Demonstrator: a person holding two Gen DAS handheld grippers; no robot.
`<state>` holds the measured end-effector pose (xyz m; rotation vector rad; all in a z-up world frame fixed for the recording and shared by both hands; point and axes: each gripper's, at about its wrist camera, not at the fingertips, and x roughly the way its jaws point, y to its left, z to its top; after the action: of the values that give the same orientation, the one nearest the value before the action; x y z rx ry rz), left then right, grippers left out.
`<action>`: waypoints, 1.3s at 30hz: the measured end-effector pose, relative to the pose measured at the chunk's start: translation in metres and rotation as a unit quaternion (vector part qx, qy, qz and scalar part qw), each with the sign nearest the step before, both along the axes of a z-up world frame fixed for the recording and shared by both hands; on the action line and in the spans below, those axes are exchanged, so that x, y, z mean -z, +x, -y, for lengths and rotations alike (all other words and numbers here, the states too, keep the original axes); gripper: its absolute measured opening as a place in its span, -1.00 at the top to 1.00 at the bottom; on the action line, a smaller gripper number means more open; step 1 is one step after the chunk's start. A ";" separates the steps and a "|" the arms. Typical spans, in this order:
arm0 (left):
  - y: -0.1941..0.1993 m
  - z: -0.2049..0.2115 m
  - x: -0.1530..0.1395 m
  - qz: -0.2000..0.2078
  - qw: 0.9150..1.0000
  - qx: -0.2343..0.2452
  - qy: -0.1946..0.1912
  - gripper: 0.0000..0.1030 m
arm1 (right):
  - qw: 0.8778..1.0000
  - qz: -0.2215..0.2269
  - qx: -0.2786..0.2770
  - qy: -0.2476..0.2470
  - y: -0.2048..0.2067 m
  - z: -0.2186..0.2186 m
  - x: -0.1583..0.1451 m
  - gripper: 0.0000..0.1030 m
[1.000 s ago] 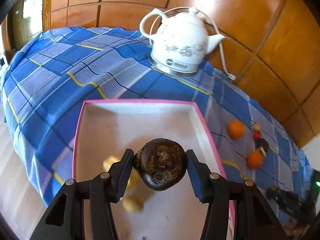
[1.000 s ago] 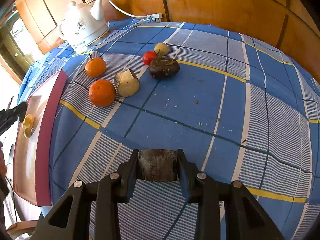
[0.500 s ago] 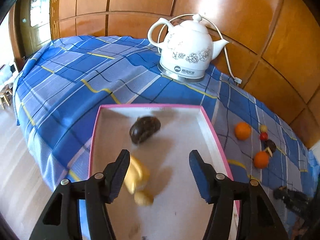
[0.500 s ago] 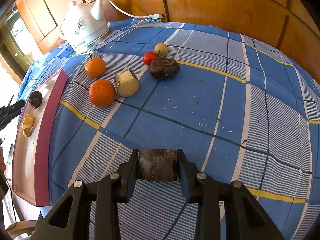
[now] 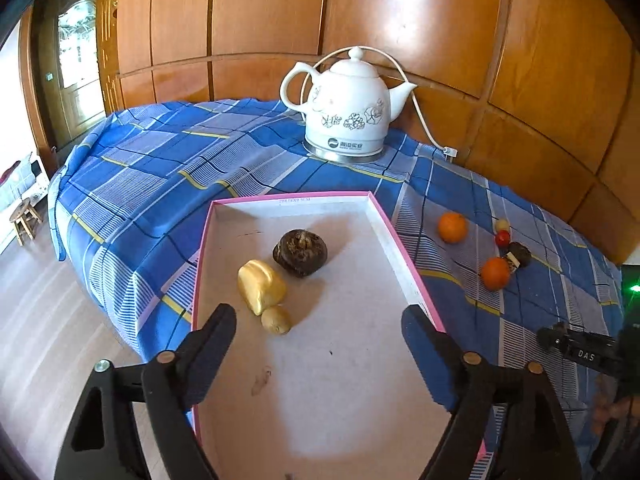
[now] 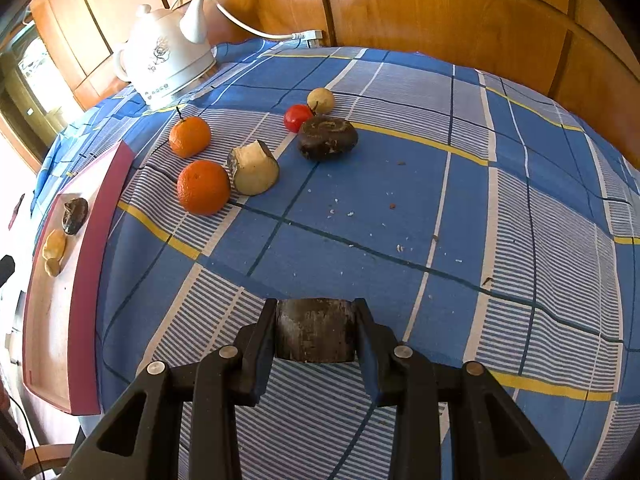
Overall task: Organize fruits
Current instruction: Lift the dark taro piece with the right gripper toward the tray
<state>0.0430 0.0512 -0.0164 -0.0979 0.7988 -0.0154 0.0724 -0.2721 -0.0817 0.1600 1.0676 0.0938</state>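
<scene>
While the left tool (image 5: 320, 344) hangs over the near half of the pink-rimmed tray (image 5: 404, 272), its jaws are spreading wide with nothing between them. In the tray lie three pieces: a dark, knobbly round fruit (image 5: 300, 253) towards the far end, a yellow lump (image 5: 261, 286) just beside it on the near left, and a small tan one (image 5: 276, 320) touching the yellow lump's near end. The tray sits on a surface covered with a blue checked cloth (image 5: 160, 184), close to its edge, with the wooden floor visible beyond on the left.

The right tool (image 6: 316, 334) is clenched on a dark, squat chunk (image 6: 316, 336) with a worn, greyish face (what kind of fruit it is I cannot tell), both pads pressed to its sides, held low above the cloth. Further out on the cloth is a loose cluster: two oranges (image 6: 203, 187), one behind the other, a cut piece with pale flesh (image 6: 253, 168) touching the nearer orange, a dark flattish fruit (image 6: 327, 137), a small red one (image 6: 298, 118) just behind it and a small pale round one (image 6: 320, 100) beyond that. The cluster is well apart from the tray, which shows at the left edge of the right view.

A white kettle (image 5: 346, 108) with a floral print stands at the back of the cloth, its cord running to the wood-panelled wall (image 5: 400, 20).
</scene>
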 end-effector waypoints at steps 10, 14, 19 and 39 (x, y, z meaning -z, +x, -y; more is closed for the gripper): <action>-0.009 -0.002 0.005 -0.011 1.000 -0.010 -0.007 -0.72 | 1.000 0.008 -0.019 0.007 -0.007 -0.014 -0.007 0.30; -0.013 -0.005 0.007 -0.015 1.000 -0.010 -0.010 -0.72 | 0.999 0.016 -0.031 0.007 -0.009 -0.021 -0.013 0.30; -0.016 -0.007 0.009 -0.020 1.000 -0.010 -0.019 -0.72 | 1.000 0.016 -0.023 0.009 -0.010 -0.017 -0.012 0.30; -0.016 -0.016 0.009 -0.018 0.999 -0.016 -0.032 -0.73 | 0.996 0.016 -0.071 0.054 -0.024 -0.029 -0.026 0.30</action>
<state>0.0269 0.0667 -0.0250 -0.1718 0.8334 -0.0091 0.0485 -0.2429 -0.0557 0.1790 1.0426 0.2826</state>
